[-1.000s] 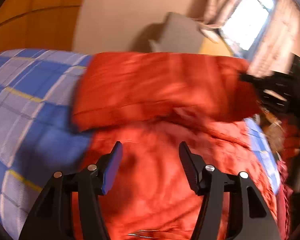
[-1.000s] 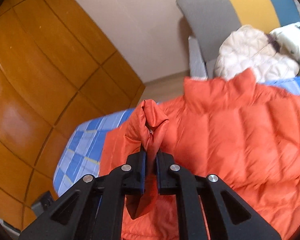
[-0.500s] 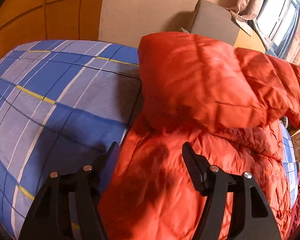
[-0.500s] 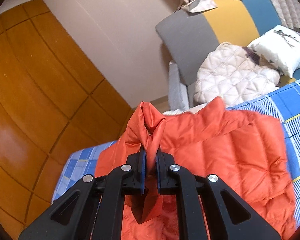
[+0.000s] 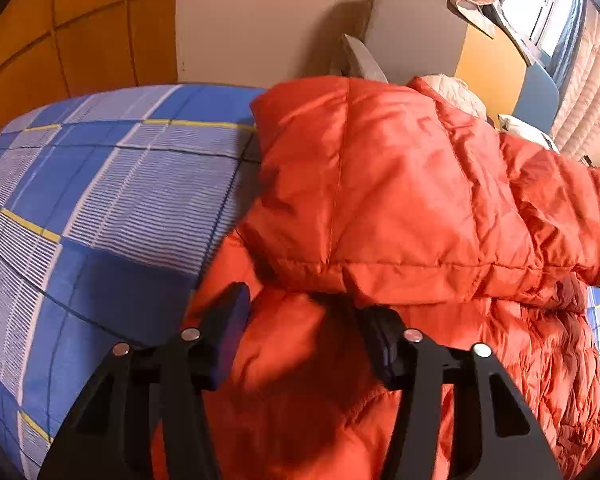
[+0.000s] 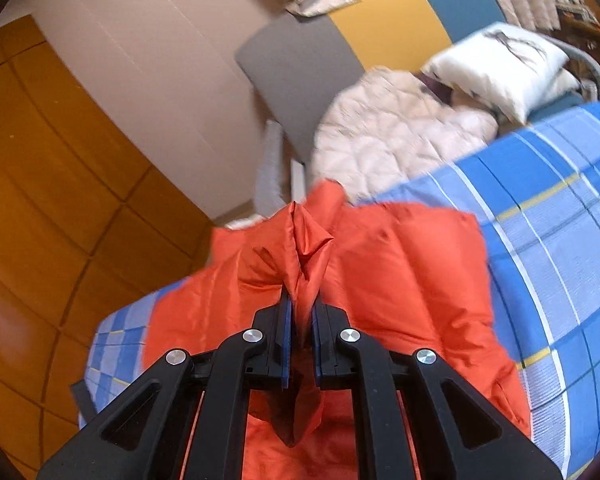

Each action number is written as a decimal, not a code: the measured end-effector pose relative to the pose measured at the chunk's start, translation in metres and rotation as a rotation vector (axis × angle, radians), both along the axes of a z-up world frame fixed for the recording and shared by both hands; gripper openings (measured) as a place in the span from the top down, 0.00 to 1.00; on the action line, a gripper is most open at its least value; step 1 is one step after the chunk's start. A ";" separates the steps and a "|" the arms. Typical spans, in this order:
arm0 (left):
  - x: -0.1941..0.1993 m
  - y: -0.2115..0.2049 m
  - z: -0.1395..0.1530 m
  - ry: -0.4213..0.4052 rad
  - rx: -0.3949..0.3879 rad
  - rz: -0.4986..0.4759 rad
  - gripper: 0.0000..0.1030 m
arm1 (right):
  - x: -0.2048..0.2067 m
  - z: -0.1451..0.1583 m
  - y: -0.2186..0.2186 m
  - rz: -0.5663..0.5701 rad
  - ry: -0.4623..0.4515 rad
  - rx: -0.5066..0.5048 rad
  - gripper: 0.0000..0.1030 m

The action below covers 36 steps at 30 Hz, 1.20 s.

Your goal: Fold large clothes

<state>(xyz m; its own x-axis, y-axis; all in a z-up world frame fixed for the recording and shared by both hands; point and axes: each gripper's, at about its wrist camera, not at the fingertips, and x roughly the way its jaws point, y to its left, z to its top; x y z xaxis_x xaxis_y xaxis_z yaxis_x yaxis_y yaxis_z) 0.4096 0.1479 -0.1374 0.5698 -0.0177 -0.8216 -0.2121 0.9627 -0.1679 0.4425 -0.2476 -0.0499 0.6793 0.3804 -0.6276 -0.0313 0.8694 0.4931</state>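
**Orange jacket on bed: right gripper pinching, left spread**

Left wrist view: my left gripper [image 5: 306, 322] is spread wide, low over the orange puffy jacket [image 5: 400, 200]. The jacket lies on the bed [image 5: 100, 200], which has a blue checked sheet w/ white and yellow lines. A folded-over part of the jacket sits on top of the lower layer; its hem edge runs across just ahead of the gripper. The right finger [image 5: 380, 344] is tucked at that hem, partly in shadow; the left finger [image 5: 224, 328] is at the jacket's edge next to bare sheet. I can't tell if either finger actually touches fabric. Behind: beige wall, wood panels [image 5: 80, 40] top left, window [image 5: 540, 12] top right.

Right wrist view: my right gripper [image 6: 301, 320] is pressed together on a bunch of jacket fabric [image 6: 306, 248], which sticks up in a crumpled peak betw. the fingers. The rest of the jacket [image 6: 400, 280] spreads flat on the bed [image 6: 560, 220] below and to the right. Past the bed's end: a cream quilted garment [image 6: 388, 140] and a white pillow [image 6: 500, 64] on a grey, yellow & blue sofa [image 6: 308, 64].
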 end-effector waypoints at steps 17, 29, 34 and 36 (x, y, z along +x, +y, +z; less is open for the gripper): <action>-0.025 0.015 0.044 -0.118 -0.031 -0.039 0.53 | 0.017 -0.064 -0.025 -0.089 0.154 -0.100 0.92; 0.015 0.010 0.069 -0.182 -0.060 -0.071 0.52 | -0.021 0.001 0.026 -0.015 -0.038 -0.273 0.42; 0.043 -0.001 0.073 -0.185 -0.059 -0.103 0.50 | -0.004 -0.013 0.075 0.087 -0.008 -0.353 0.36; 0.057 -0.007 0.068 -0.168 -0.053 -0.122 0.50 | 0.003 -0.025 0.078 0.080 0.023 -0.363 0.31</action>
<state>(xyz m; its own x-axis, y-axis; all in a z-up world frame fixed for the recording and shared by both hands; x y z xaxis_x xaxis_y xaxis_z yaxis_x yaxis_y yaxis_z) 0.4668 0.1408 -0.0692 0.6895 -0.1359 -0.7114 -0.0589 0.9685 -0.2421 0.4452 -0.1696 -0.0751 0.6408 0.1813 -0.7460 -0.0988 0.9831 0.1540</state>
